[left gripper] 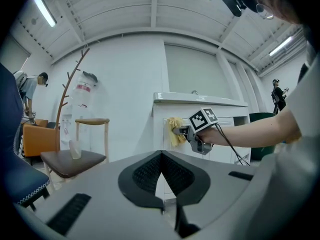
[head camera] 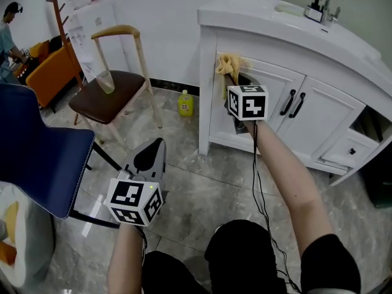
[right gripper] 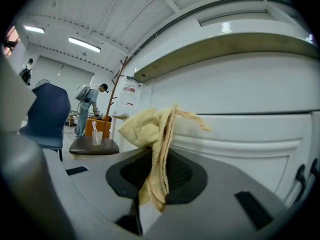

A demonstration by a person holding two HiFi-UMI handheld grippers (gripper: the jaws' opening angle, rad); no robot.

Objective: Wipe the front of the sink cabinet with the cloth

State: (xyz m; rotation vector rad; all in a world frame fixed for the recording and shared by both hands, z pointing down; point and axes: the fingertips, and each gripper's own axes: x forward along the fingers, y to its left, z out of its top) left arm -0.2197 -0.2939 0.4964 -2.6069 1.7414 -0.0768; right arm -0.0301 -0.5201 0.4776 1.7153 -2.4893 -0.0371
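White sink cabinet (head camera: pixel 324 133): right gripper (head camera: pixel 231 78) clamps cloth (head camera: pixel 228 63), apparently against front; left gripper (head camera: pixel 157 146) pinched together, empty.

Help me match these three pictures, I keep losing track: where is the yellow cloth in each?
Head view: cloth upper middle, against the cabinet's top left corner.
Left gripper view: cloth small, just right of centre, on the cabinet front.
Right gripper view: cloth large, at centre, hanging down.
Shared landmark: the wooden chair with a brown seat, left of the cloth in all three.
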